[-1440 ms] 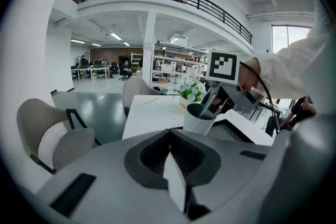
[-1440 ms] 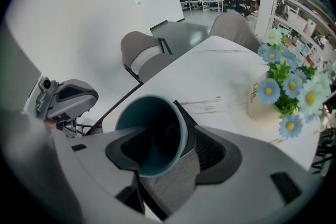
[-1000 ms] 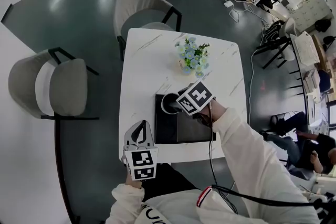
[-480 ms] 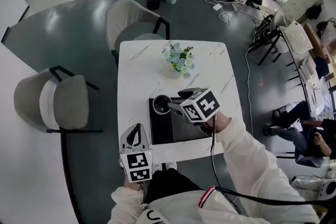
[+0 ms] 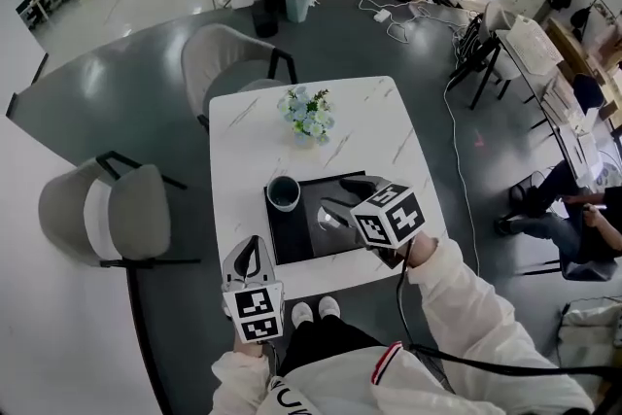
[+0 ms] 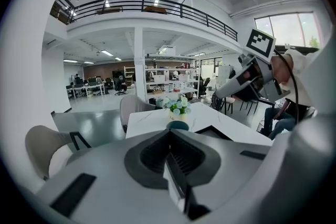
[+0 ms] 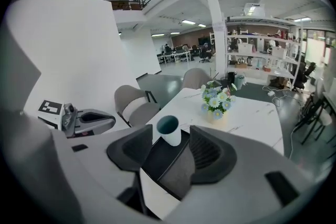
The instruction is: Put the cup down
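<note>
A white cup [image 5: 283, 192] with a dark teal inside stands upright on the far left corner of the black tray [image 5: 296, 243]. My right gripper [image 5: 335, 199] hovers over the tray a short way to the right of the cup, open and holding nothing. In the right gripper view the cup [image 7: 169, 130] stands beyond the spread jaws of my right gripper [image 7: 170, 147], apart from both. My left gripper [image 5: 253, 250] is near the table's front edge, left of the tray. In its own view my left gripper [image 6: 170, 157] is shut and empty, with the cup [image 6: 177, 125] just past it.
A vase of blue and white flowers [image 5: 305, 119] stands on the white marble table [image 5: 379, 131] behind the cup. Two grey chairs [image 5: 102, 209] stand at the left and far sides. Office desks and cables lie further off.
My right gripper has let go of the cup and drawn back to the right. The cup now stands alone on the tray. The left gripper has hardly moved.
</note>
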`<state>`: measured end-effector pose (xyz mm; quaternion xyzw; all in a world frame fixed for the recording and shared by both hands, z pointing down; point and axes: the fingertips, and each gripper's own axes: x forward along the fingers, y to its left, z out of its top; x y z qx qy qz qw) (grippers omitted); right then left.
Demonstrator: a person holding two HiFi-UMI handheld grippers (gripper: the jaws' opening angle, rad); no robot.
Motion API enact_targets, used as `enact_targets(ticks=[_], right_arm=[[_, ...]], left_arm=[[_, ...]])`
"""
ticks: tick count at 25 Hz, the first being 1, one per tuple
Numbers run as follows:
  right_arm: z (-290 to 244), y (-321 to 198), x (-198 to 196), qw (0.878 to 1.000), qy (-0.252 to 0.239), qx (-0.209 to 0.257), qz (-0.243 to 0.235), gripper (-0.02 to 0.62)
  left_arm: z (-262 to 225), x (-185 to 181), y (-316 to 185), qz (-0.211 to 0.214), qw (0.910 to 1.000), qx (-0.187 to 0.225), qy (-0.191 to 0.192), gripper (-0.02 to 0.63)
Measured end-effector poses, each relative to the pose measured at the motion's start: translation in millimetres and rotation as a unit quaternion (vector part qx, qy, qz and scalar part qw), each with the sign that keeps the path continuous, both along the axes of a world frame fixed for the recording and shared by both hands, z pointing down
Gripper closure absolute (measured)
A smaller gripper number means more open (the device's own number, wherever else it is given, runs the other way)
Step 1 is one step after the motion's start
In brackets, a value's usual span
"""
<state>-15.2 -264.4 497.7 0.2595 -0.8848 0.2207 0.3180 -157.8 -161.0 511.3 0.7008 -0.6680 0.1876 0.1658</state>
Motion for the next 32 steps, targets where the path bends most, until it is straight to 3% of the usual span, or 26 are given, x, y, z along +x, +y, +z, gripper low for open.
enact_targets(ticks=[4,6,11,14,17,32], right_arm=[[-20.7,10.9,21.1,0.998,-0.032,0.024,0.037,0.388],[-33.3,16.5,32.5,0.996,-0.049,0.042,0.061,0.447],[-65.4,33.7,59.4,0.985,-0.085,0.093,0.117,0.471],[-78.6,45.8,73.6,0.977,-0.100,0.118,0.145,0.551],[-86.4,60.0,82.4,0.972,-0.111,0.129,0.160,0.589],[-98.4,105.4,94.5,0.958,-0.148,0.159,0.187,0.591]], left_arm=[[-15.8,9.7,5.0,0.007,0.9999,0.012,-0.006,0.597],[-25.7,15.1,8.0,0.011,0.9997,0.021,-0.009,0.597],[-53.3,25.9,19.7,0.022,0.9985,0.048,-0.013,0.597],[-69.5,29.2,27.5,0.024,0.9977,0.062,-0.015,0.597],[-81.7,32.8,35.0,0.032,0.9968,0.071,-0.019,0.597],[-98.2,58.6,49.4,0.051,0.9943,0.092,-0.018,0.597]])
